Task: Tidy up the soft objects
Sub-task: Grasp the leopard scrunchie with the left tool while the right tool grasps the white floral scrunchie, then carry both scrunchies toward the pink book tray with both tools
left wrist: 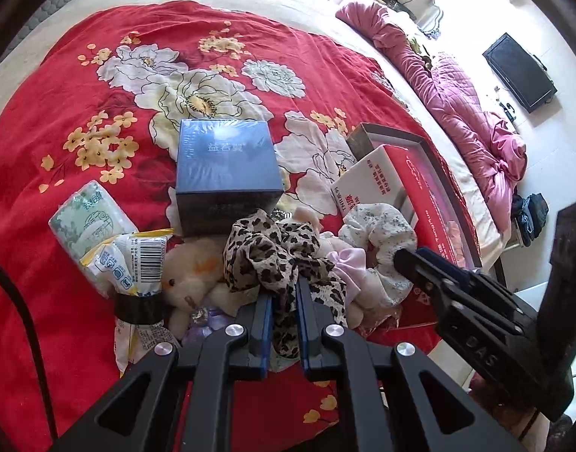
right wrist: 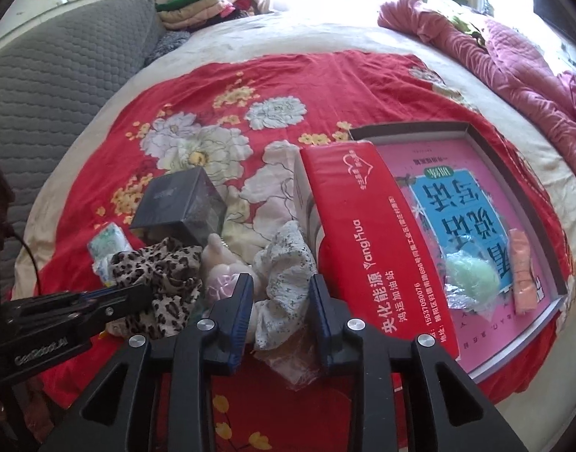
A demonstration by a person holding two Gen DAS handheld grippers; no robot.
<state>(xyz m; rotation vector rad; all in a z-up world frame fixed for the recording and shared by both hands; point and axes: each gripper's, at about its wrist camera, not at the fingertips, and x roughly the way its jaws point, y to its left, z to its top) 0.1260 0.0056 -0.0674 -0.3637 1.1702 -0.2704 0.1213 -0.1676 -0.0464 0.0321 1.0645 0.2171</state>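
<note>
Near the front edge of the bed, on the red floral sheet, a heap of soft items is gathered: a leopard-print fabric piece, a white floral scrunchie, a cream plush toy and a pale pink bow. The leopard-print fabric piece is pinched between the fingers of the left gripper, which are drawn almost together on a fold of it. The fingers of the right gripper stand apart at medium width, with the white floral scrunchie lying between them; closure on it is not shown.

Entanglement is judged the main risk. The leopard-print fabric piece is draped over the cream plush toy and touches the pale pink bow, so a lift could drag those neighbours along or tip them off the heap. Only a thin fold appears to be gripped, and slippage is likely if the pull is fast.

The white floral scrunchie rests against the red and white carton, which leans on the rim of the open box. A sideways pull could unsettle the carton. A green mesh item and a peach roll already lie in that box.

The dark blue box and the tissue pack, just behind the heap, could be nudged as well.
</note>
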